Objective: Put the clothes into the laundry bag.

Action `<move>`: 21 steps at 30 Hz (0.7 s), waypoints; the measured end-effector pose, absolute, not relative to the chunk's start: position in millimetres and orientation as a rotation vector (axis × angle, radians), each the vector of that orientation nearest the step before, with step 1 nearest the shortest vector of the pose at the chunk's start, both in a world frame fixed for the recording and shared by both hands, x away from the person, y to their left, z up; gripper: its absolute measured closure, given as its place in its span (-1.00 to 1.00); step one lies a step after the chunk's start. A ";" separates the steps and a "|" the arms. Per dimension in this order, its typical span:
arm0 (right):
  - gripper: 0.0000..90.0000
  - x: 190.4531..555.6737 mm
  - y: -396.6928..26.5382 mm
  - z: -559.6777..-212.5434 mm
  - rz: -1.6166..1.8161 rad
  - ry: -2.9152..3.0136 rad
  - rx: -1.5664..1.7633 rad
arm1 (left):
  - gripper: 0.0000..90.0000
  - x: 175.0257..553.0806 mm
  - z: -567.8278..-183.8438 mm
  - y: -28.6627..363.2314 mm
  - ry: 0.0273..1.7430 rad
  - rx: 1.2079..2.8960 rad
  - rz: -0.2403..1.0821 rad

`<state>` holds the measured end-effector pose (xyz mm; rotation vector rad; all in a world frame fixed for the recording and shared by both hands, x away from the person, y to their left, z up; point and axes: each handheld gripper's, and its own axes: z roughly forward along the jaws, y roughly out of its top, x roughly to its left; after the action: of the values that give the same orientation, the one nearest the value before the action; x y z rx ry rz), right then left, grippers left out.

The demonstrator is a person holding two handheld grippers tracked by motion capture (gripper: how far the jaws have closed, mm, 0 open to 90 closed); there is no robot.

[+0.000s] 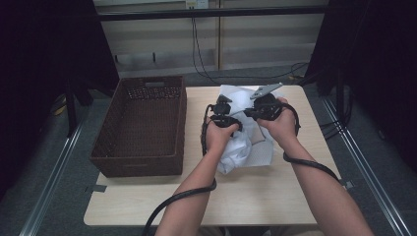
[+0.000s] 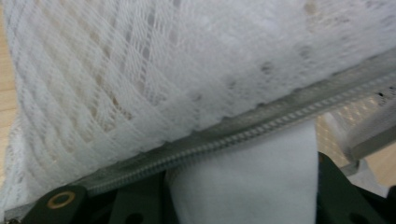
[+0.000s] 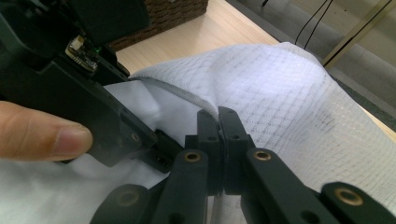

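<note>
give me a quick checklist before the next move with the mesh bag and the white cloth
1. Right tool clamped on the mesh bag edge by the zipper: ok.
2. Left tool at the bag mouth, white cloth between its jaws: ok.
3. Left tool actually pinching the cloth: cannot tell.
4. Cloth fully inside the bag: not ok, part of it lies outside in the high view.
5. Wicker basket beside the bag with room inside: ok.
6. Cables clear of the bag: cannot tell.

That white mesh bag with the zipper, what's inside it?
A plain white cloth pokes out under the zipper of the mesh bag, where the left gripper reaches in. How far the cloth goes inside is covered by the netting.
</note>
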<state>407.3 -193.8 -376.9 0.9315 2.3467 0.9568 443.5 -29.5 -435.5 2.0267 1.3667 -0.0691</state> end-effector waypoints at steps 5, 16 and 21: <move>0.98 407.9 -193.2 -380.8 0.947 2.364 0.935 | 0.16 444.2 -444.5 -28.3 1.378 2.033 -0.049; 0.98 408.8 -193.5 -386.1 0.945 2.367 0.941 | -0.24 439.3 -442.8 -29.5 1.284 2.080 -0.003; 0.98 409.2 -192.2 -386.1 0.942 2.364 0.936 | -0.37 437.5 -439.9 -27.1 1.292 2.076 -0.014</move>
<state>409.2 -192.2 -386.1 0.9361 2.3636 0.9419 437.5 -27.1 -439.9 2.0755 1.2916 -0.0138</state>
